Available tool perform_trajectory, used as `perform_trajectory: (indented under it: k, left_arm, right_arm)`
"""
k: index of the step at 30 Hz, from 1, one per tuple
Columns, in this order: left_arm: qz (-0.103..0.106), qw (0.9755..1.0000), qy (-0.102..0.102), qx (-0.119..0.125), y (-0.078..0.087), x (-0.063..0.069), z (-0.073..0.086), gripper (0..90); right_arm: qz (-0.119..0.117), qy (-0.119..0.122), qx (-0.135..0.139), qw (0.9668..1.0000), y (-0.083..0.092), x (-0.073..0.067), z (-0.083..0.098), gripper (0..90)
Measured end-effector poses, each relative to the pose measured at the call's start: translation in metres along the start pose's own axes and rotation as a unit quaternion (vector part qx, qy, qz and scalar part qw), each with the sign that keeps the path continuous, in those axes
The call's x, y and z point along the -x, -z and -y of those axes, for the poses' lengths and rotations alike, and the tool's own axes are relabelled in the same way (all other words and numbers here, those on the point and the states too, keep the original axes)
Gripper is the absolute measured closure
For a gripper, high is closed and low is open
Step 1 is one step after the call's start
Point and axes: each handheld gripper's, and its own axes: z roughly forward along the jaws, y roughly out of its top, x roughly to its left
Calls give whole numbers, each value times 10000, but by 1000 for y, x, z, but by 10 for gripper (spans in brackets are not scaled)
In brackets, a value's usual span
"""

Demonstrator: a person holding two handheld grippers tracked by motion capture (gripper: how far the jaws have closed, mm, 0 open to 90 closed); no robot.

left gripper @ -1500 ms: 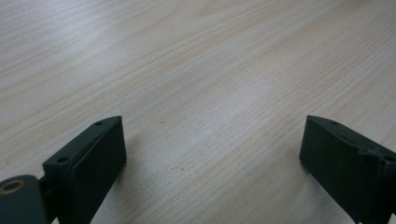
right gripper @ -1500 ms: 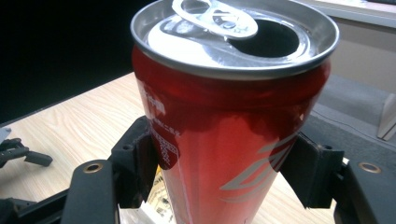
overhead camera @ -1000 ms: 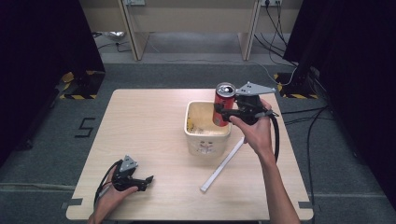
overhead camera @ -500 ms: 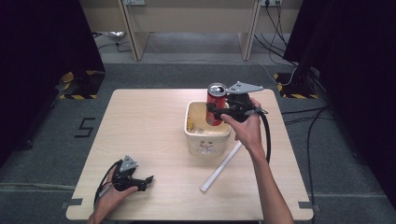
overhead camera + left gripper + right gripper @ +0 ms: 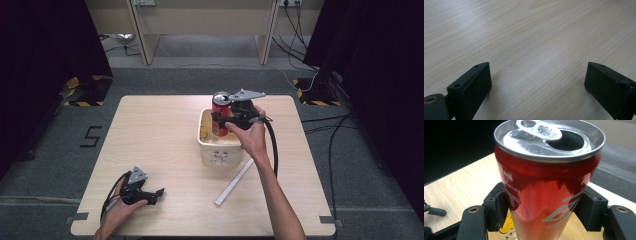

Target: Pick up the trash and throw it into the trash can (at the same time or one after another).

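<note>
My right gripper (image 5: 223,121) is clamped on the red can (image 5: 220,116), upright, its lower part inside the cream tub (image 5: 216,151). The can bottom is cut off in the right gripper view and hidden behind the tub wall from above, so I can't tell if it touches the floor. My left gripper (image 5: 537,82) is wide apart over bare table (image 5: 150,140). A white stick (image 5: 234,182) lies near the tub.

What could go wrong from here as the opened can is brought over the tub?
1. The can is open on top; if the right gripper tilts, anything left inside might spill.
2. The fingers grip low on its smooth side, so it could slip.
3. The can's base hangs near the tub wall; a knock might shift the tub towards the white strip.
</note>
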Motion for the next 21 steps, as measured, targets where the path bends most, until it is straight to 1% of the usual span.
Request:
perform_trajectory:
  k: [4,6,9,11,14,21]
  left_arm:
    - [-1,10000,-13,-3,0,0,0,65]
    - [6,10000,-20,-1,0,0,0,65]
    - [1,10000,-19,-9,0,0,0,65]
    - [0,10000,-19,-9,0,0,0,65]
    - [7,10000,-17,1,0,0,0,65]
    - [7,10000,-15,4,0,0,0,65]
  right_arm:
    - [-18,-80,-92,9999,-9,1,5,339]
    - [-30,-96,-115,9999,-10,1,6,339]
    - [-31,-24,-197,9998,-14,0,8,339]
    - [-41,-75,-188,9998,-15,-1,9,339]
    - [-87,-36,-213,9997,-18,-3,10,338]
    - [-128,-76,-292,9995,-23,-3,14,338]
